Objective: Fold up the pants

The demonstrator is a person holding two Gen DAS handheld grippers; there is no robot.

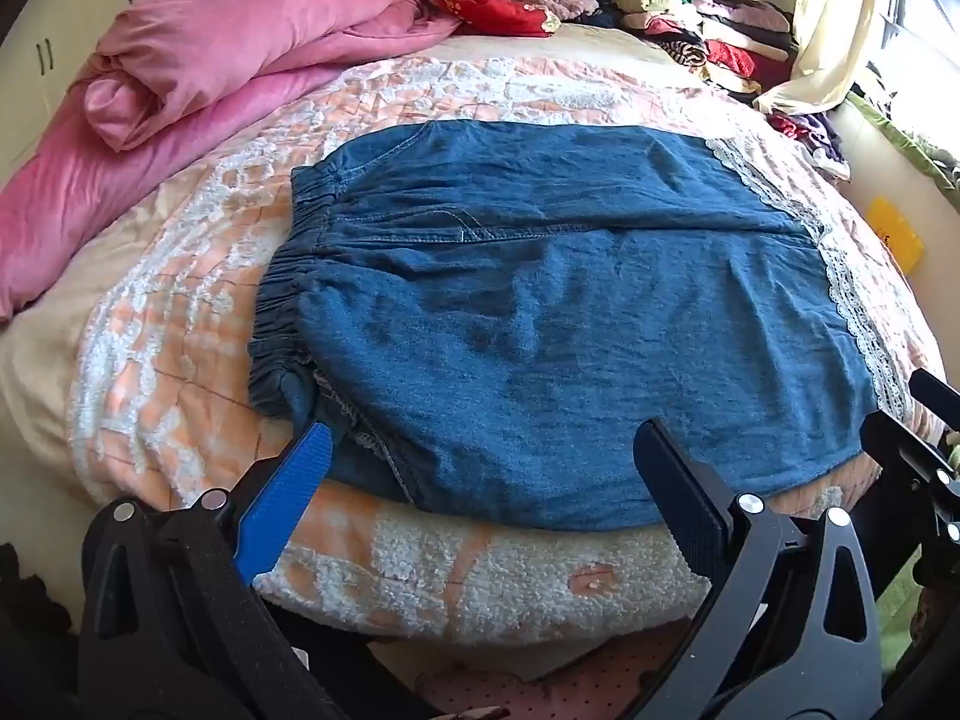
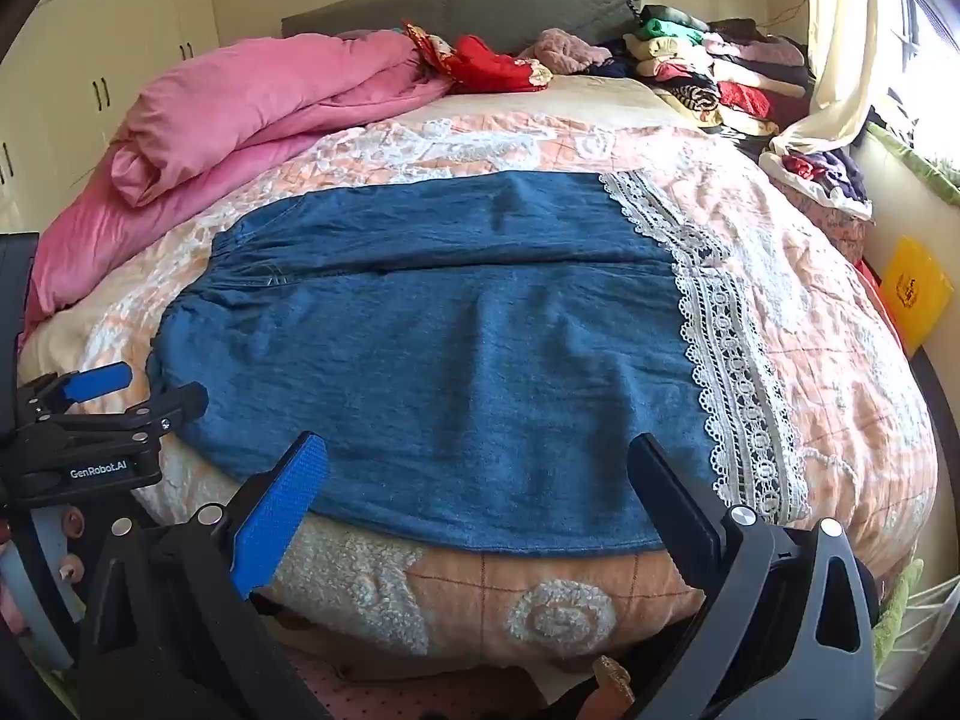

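Blue denim pants [image 1: 540, 312] lie flat across the bed, with the elastic waistband [image 1: 282, 300] to the left and the white lace hem [image 1: 858, 312] to the right. My left gripper [image 1: 483, 438] is open above the near edge of the pants, close to the waistband end, with nothing clamped between its fingers. In the right wrist view the pants [image 2: 450, 348] fill the middle. My right gripper [image 2: 478, 450] is open over their near edge, just left of the lace hem [image 2: 726, 360]. Each gripper shows in the other's view: the left gripper [image 2: 159, 385] and the right gripper [image 1: 900, 408].
A peach and white quilt [image 1: 180, 276] covers the bed. A rolled pink duvet [image 1: 198, 60] lies at the far left. Folded clothes [image 2: 720, 72] are stacked at the far right by the grey headboard [image 2: 480, 6]. A curtain [image 2: 834, 60] and a yellow item [image 2: 915, 294] are at the right.
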